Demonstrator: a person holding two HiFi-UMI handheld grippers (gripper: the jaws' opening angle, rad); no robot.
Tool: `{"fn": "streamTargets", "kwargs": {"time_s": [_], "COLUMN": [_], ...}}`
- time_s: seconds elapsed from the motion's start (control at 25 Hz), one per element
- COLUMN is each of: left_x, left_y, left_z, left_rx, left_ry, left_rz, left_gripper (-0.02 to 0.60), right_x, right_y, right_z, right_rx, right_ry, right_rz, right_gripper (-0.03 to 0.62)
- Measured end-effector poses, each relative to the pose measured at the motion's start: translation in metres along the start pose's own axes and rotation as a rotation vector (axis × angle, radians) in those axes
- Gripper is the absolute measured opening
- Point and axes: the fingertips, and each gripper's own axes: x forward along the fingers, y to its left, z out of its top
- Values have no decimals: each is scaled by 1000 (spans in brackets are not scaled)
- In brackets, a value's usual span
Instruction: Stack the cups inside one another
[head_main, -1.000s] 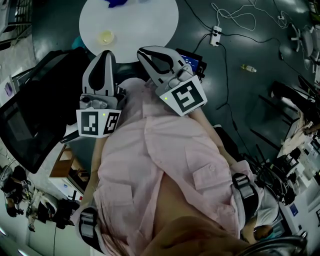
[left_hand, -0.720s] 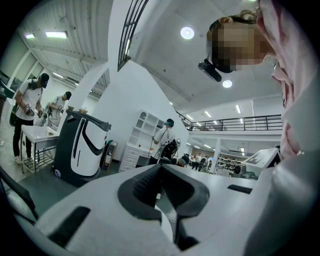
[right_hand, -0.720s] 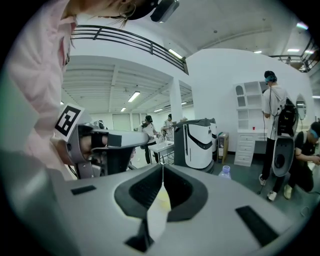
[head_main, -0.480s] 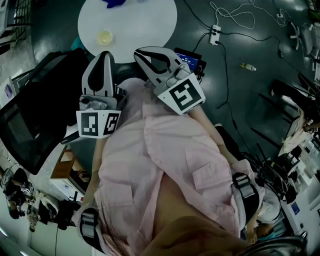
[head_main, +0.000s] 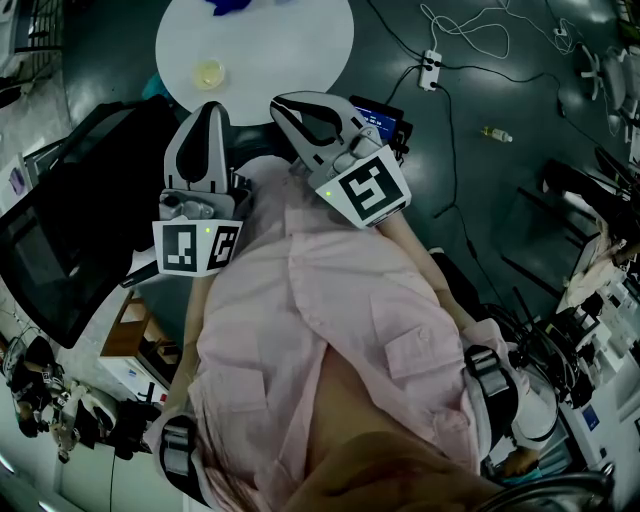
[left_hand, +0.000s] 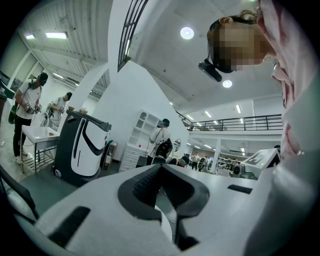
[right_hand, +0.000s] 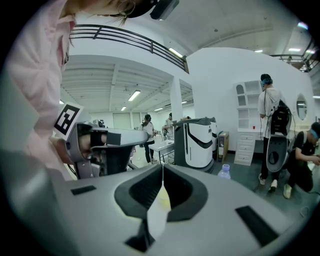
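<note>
While both grippers hang close to the pink shirt (head_main: 320, 300), the head view shows the round white worktop (head_main: 290, 40) just past their tips. A small yellowish cup (head_main: 211, 73) sits on it, near the edge closest to the person. A blue thing (head_main: 235, 5) lies at the far edge, cut off by the picture, so I cannot tell if it is a cup. The left gripper (head_main: 213, 108) and the right gripper (head_main: 279, 100) point at the worktop but do not touch it.

From the left gripper view, the left gripper (left_hand: 161, 166) has its tips pressed together with nothing between them. It looks out across the big room.

From the right gripper view, the right gripper (right_hand: 162, 167) is pressed together too, and it holds nothing. A pale yellow spot (right_hand: 162, 197) shows under its tips, likely the cup.

This could be cups waiting to go inside each other, or one finished stack. I cannot tell which. Either way, it is wise to hold both grippers steady and clear of the cup, so it does not get knocked over.
</note>
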Motion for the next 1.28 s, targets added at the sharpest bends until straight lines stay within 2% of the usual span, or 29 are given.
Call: {"fn": "streamTargets", "kwargs": {"time_s": [1.28], "left_x": [4], "left_y": [-3], "left_z": [-1], "left_rx": [3], "left_ry": [-2], "left_rz": [-14], "left_gripper": [15], "right_x": [-5], "right_y": [-11], "right_z": [-3], "right_rx": [27], "right_ry": [-10], "right_rz": [-43], "right_gripper": [31]}}
